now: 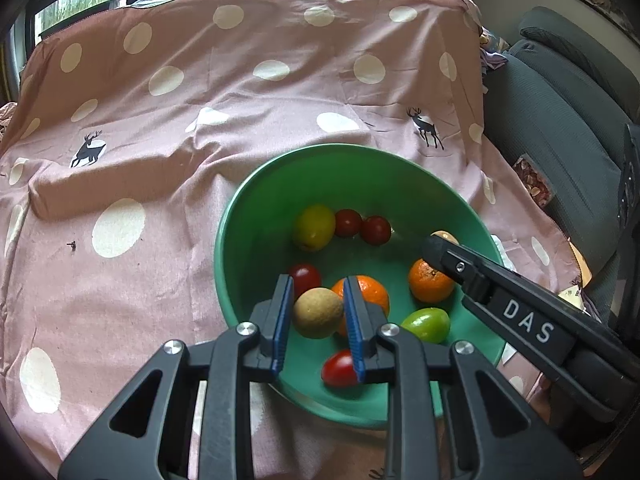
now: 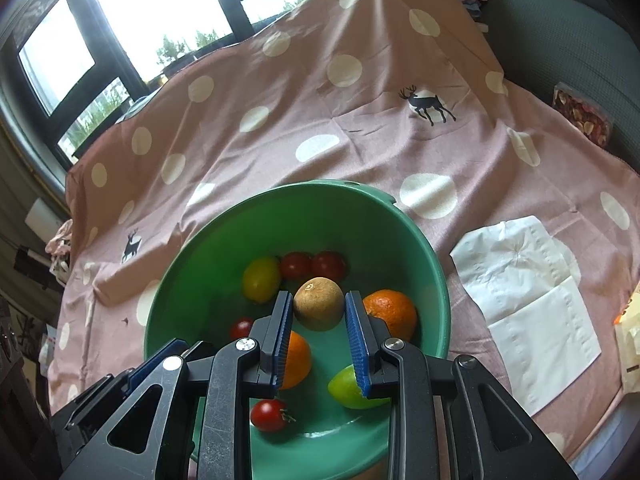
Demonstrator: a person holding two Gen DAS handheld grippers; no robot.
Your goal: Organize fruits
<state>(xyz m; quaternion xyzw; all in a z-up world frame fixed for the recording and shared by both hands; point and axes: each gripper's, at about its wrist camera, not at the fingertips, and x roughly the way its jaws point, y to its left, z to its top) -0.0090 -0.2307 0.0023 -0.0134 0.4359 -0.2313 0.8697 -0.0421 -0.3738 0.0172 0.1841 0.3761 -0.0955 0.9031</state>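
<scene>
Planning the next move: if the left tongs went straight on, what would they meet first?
The left tongs already grip a brown round fruit. Beyond it, probably an orange in the green bowl; depth is unclear.

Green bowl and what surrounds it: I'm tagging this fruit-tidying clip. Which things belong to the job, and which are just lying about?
Job: green bowl, oranges, red tomatoes, yellow fruit, green fruit, brown fruit in the left gripper, second brown fruit in the right gripper.
Lying about: paper napkins, spotted cloth, snack packet.
</scene>
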